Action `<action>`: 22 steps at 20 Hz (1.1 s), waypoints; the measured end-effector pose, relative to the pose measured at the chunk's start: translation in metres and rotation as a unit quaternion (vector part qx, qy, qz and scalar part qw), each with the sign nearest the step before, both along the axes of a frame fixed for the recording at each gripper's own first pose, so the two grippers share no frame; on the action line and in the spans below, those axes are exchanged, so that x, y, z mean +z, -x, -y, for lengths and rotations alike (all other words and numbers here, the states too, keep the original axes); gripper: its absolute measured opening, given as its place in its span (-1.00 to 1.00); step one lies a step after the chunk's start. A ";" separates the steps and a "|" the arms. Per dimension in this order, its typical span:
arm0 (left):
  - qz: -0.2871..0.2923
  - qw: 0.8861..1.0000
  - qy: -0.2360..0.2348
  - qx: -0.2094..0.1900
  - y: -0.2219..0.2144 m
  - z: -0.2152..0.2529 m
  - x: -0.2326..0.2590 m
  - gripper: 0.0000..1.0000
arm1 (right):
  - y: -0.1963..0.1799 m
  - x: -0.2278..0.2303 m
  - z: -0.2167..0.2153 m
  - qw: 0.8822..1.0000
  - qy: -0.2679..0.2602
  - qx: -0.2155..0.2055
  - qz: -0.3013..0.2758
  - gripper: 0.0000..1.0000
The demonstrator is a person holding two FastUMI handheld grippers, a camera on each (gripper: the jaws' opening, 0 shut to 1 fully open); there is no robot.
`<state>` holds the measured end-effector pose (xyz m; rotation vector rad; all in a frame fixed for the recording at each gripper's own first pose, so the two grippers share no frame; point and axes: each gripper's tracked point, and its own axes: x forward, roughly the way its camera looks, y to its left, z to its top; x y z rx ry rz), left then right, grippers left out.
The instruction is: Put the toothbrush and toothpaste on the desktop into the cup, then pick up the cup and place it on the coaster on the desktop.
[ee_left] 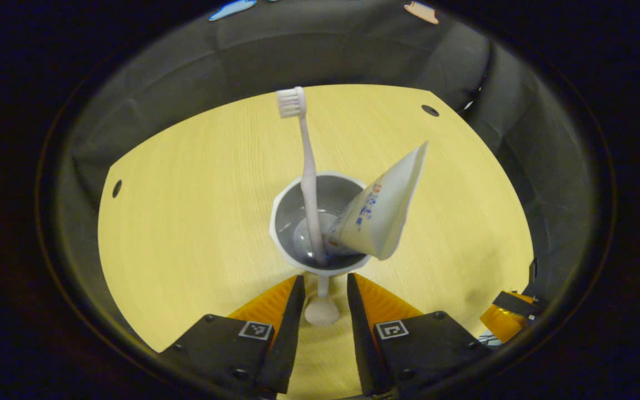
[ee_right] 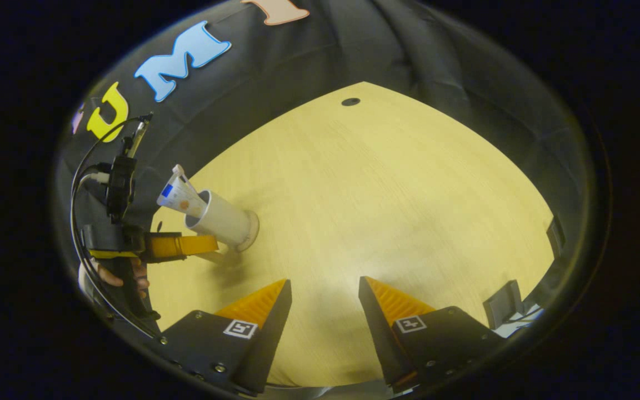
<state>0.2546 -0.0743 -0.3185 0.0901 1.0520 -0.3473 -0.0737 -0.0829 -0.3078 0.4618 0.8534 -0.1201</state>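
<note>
We're hovering the left hand-held gripper [ee_left: 323, 300], fingers spread, at the light, top-heavy cup [ee_left: 320, 222]; gripping low on its stiff wall.

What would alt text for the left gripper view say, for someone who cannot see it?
A grey cup stands on a pale wooden desktop, holding an upright toothbrush and a leaning toothpaste tube. The left tongs sit open on either side of the cup's small handle.

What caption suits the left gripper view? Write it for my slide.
Toothbrush and toothpaste stand in the cup on the table, left gripper open around its handle.
</note>
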 end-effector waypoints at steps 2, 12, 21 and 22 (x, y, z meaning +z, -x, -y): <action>0.010 1.000 0.011 0.008 0.021 -0.008 0.006 0.12 | -0.005 0.006 -0.005 1.000 -0.002 0.006 0.008 0.49; 0.161 0.981 0.094 0.063 0.052 -0.071 0.140 0.12 | -0.055 0.113 -0.036 0.987 0.049 0.057 0.143 0.49; 0.432 0.884 0.144 0.109 0.059 -0.142 0.319 0.37 | -0.080 0.286 -0.064 0.930 0.099 0.061 0.349 0.48; 0.454 0.874 0.134 0.114 0.061 -0.150 0.327 0.42 | -0.078 0.300 -0.066 0.923 0.110 0.061 0.364 0.47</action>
